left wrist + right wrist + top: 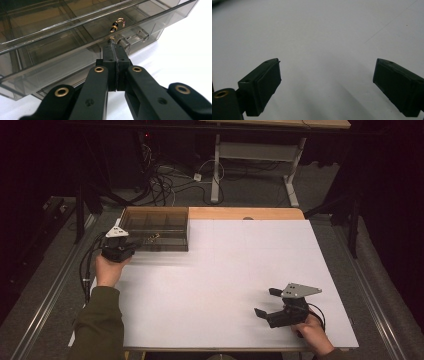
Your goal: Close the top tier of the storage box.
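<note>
This looks like a lab or recording workspace. A white work table (225, 285) stands on grey carpet, boxed in by metal rails (50, 285) at nine and three o'clock. At twelve o'clock, tangled cables (165, 182) lie on the floor beside a white desk frame (255, 157), with dark surroundings.

Smoky plastic, matt black jaws, white sheet

The compartment box (57, 47) is smoke-tinted clear plastic, glossy, with bright glints along its rims. A small beaded piece (117, 25) inside looks like coppery wire with shiny dark beads. The left gripper (115, 53) is matt black plastic with brass-coloured rivets; the right gripper (327, 87) has dull, rubbery-looking pads. The table (240, 270) wears a smooth matt white sheet over pale wood. The sleeve (100, 325) is soft olive cloth.
</note>
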Motion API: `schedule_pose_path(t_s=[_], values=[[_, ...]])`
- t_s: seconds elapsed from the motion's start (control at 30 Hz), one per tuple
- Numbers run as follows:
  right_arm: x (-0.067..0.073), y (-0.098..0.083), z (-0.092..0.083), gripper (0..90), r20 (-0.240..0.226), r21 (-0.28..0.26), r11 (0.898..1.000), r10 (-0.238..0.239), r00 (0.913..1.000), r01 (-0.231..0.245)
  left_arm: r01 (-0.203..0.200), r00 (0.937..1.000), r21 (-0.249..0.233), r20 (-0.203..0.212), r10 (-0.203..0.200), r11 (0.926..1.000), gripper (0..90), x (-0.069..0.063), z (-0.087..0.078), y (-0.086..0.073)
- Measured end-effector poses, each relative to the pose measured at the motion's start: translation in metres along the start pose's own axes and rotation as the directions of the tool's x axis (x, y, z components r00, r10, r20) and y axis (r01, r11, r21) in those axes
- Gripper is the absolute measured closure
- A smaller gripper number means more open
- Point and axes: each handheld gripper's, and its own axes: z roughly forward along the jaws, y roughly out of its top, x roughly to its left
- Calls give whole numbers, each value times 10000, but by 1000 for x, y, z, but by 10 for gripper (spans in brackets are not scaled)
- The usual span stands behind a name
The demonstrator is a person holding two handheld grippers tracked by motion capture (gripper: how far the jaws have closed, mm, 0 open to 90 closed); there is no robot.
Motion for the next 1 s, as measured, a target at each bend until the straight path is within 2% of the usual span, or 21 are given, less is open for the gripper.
schedule_pose_path(t_s=[0.17,0.5,0.8,1.0], values=[[0,0,0,85,8,2,10000,21,10000,-21,-187,9995,104,-236,189,9998,878,-4,4,9],[-1,-1,0,85,14,6,10000,36,10000,-36,-12,9996,-94,-271,9,10000,878,-3,11,17],[-2,-2,0,86,59,11,10000,99,9999,-99,52,9994,-239,-355,-60,9997,878,-1,14,18],[-1,-2,1,85,95,117,9999,-99,9999,97,52,9994,-112,-340,-56,9999,877,-3,13,17]])
